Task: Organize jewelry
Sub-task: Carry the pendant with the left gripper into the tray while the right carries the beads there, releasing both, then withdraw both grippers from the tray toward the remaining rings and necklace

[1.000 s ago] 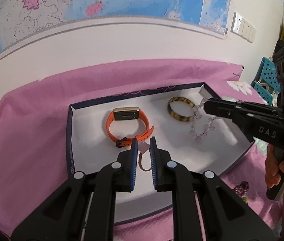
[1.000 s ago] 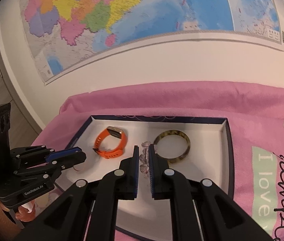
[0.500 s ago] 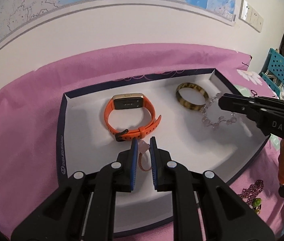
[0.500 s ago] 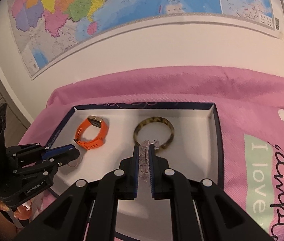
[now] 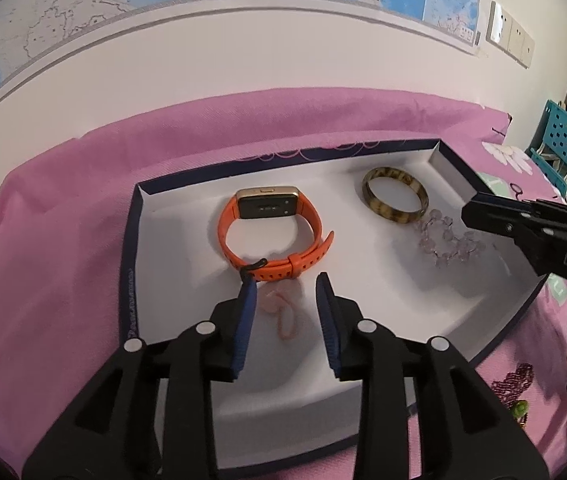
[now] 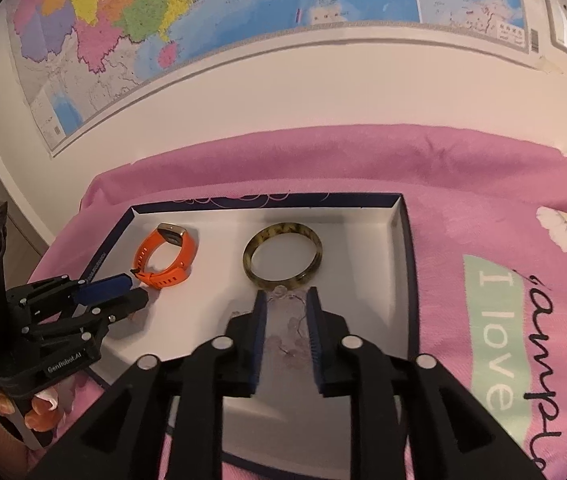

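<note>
A white tray with a dark blue rim [image 5: 135, 240] lies on pink cloth. In it are an orange watch [image 5: 229, 236], a mottled brown bangle [image 5: 383, 210] and a clear bead bracelet [image 5: 447, 244]. A pink corded charm [image 5: 283, 308] lies on the tray floor between the parted, opening jaws of my left gripper [image 5: 285, 292], and the pads are off it. My right gripper [image 6: 285, 300] is also opening. The bead bracelet [image 6: 287, 332] rests on the tray between its fingers, just in front of the bangle [image 6: 251, 272]. Each gripper shows in the other's view: right gripper [image 5: 471, 210], left gripper [image 6: 137, 290].
The pink cloth [image 6: 483, 184] covers the surface up to a white wall with a large map [image 6: 243, 8]. A teal perforated basket [image 5: 563, 140] stands at far right. A dark purple beaded item [image 5: 511, 384] lies on the cloth beside the tray. Hands [image 6: 39, 412] hold the handles.
Both pairs of jaws have parted. The pink charm and the bead bracelet, pinched before, now lie loose on the tray floor. Both grippers tipped down a little toward the tray.
</note>
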Tool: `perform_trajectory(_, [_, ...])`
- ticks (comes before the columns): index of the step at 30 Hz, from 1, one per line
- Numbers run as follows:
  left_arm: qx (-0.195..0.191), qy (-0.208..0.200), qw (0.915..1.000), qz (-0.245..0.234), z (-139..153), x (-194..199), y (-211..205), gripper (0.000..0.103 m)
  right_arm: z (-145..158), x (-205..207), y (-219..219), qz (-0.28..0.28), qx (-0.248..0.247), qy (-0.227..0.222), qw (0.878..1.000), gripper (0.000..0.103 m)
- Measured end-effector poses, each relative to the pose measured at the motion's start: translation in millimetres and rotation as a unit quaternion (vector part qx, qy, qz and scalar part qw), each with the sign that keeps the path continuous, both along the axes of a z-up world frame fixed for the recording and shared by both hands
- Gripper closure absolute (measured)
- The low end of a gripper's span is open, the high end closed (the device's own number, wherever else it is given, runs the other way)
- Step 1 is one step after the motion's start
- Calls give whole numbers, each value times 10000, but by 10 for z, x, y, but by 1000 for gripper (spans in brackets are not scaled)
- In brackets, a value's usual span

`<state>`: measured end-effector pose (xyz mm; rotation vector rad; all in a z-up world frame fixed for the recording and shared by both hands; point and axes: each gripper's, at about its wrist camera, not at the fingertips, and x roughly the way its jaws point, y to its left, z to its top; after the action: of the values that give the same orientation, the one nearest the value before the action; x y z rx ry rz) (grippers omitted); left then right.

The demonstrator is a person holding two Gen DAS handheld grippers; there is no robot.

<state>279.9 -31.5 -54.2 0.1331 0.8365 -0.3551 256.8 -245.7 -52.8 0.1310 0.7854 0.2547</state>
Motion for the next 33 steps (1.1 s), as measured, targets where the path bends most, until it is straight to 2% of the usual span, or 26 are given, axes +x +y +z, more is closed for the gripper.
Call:
perform_trajectory(3, [-103,-81,9999,57,96,-56,56,61,65,-111,-10,38,-34,-117,9999,73])
perform_trajectory(9, [-213,-370,9991,73,327,-268,146,52,200,-476,-30,295,-68,-359,9989,67])
perform_trajectory(15, [-362,-561,9978,34,456,-598,324,51,169,-854,-45,582,-196,-343,9975,67])
perform_trajectory(20, [-379,-594,9975,11,427,-898,440,51,6,-1099,-36,696,-422,-153,9966,67])
perform_trajectory(33, [-356,-345,9987,-142,152,-1323,533,51,-267,-1263,6,834,-337,240,9957,67])
